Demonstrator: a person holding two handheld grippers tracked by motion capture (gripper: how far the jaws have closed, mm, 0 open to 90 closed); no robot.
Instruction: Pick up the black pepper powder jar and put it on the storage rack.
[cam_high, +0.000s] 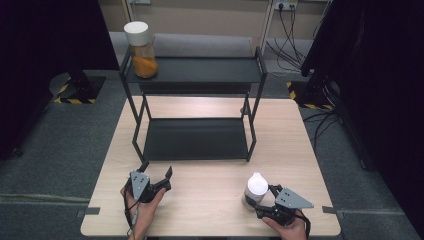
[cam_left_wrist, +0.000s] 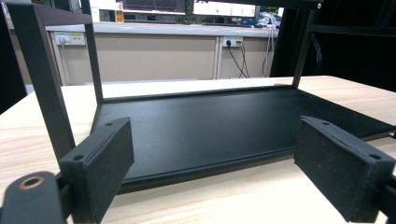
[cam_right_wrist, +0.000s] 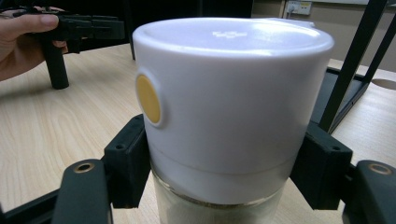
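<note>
Right gripper (cam_high: 262, 202) clamps the white-lidded glass jar (cam_high: 255, 190) near the desk's front edge; left gripper (cam_high: 156, 175) gapes (holding nothing).

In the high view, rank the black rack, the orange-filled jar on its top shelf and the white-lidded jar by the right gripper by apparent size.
1. Black rack, by far the largest.
2. Orange-filled jar.
3. White-lidded jar, at the right gripper.
The jars may match; the top-shelf one probably sits nearer the camera.
</note>
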